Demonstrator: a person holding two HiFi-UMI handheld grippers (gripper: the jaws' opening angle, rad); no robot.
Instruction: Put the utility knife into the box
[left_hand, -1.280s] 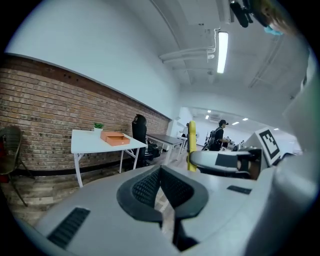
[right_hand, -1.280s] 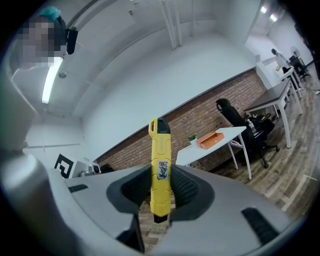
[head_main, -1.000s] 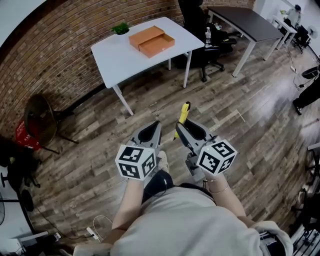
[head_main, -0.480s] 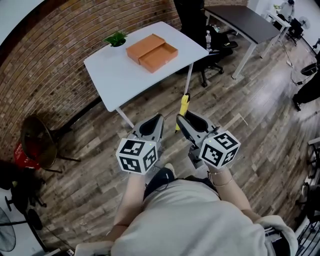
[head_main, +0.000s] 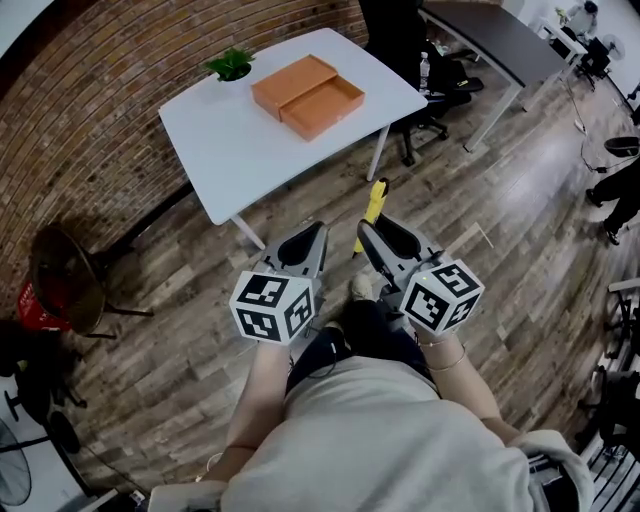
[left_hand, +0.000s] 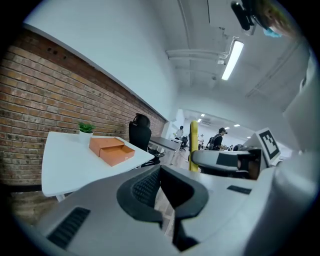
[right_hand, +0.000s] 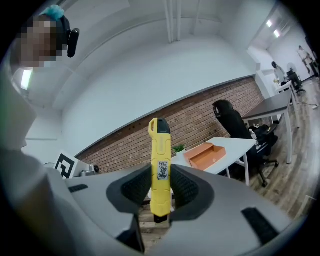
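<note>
My right gripper (right_hand: 160, 189) is shut on a yellow utility knife (right_hand: 160, 165), which stands upright between the pads with its dark tip on top. In the head view the utility knife (head_main: 373, 212) sticks out ahead of the right gripper (head_main: 368, 235), above the wooden floor and short of the white table (head_main: 230, 150). An open orange box (head_main: 308, 95) lies on that table's far part. The left gripper (head_main: 312, 240) is level with the right one, and in its own view the left gripper (left_hand: 160, 172) is shut and holds nothing. The box (left_hand: 112, 150) shows ahead of it.
A small potted plant (head_main: 230, 65) stands on the table beside the box, near the brick wall (head_main: 90, 90). A black office chair (head_main: 420, 75) and a dark desk (head_main: 495, 35) stand right of the table. A round dark stool (head_main: 60, 280) is at left.
The table with the box has come nearer and lower in the head view as the person walks toward it. Both grippers keep their pose, the knife still gripped.
</note>
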